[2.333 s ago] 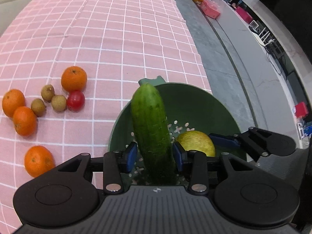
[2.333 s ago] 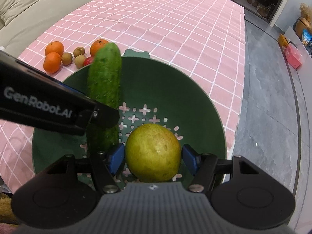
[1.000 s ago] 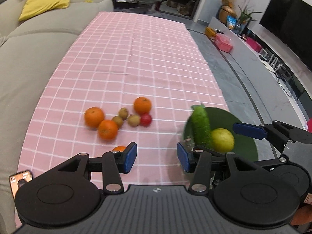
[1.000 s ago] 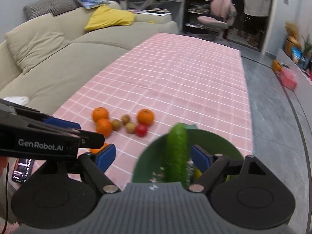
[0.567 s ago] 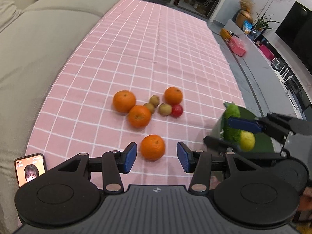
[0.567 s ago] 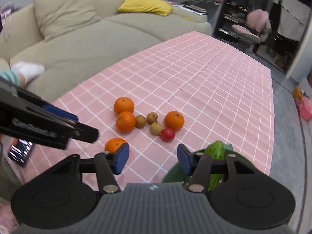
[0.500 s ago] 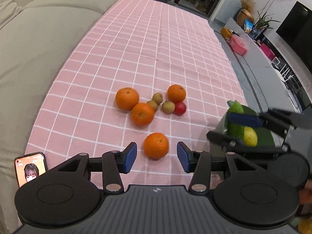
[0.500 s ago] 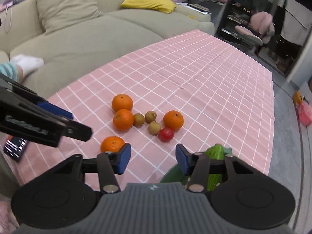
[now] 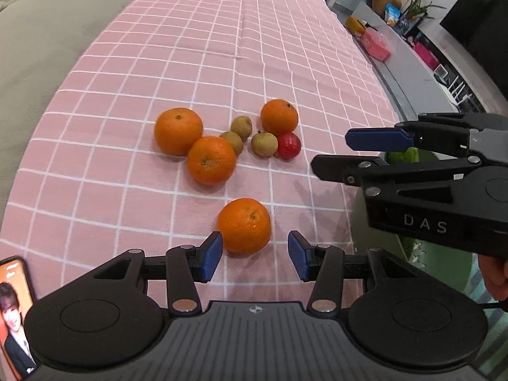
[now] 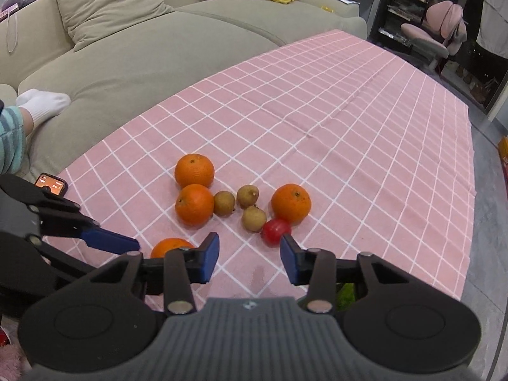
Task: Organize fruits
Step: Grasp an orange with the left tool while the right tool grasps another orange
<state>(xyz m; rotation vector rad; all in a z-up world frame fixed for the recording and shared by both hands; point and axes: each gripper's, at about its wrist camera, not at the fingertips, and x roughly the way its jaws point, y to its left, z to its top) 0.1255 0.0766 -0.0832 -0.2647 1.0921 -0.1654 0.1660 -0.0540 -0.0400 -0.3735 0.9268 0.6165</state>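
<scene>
My left gripper [image 9: 253,256] is spread wide and grips nothing; a lone orange [image 9: 243,225] sits on the pink checked cloth [image 9: 190,47] just ahead of its blue pads [image 9: 212,256], between them but not touching. My right gripper [image 10: 249,258] is also released and empty, hovering near the red tomato [image 10: 275,231]. Beyond lie three more oranges [image 10: 194,170] and three small brown fruits [image 10: 254,218], clustered together. The green bowl [image 9: 422,249] stands at the cloth's right edge, mostly hidden behind my right gripper; something green [image 9: 403,156] shows in it.
</scene>
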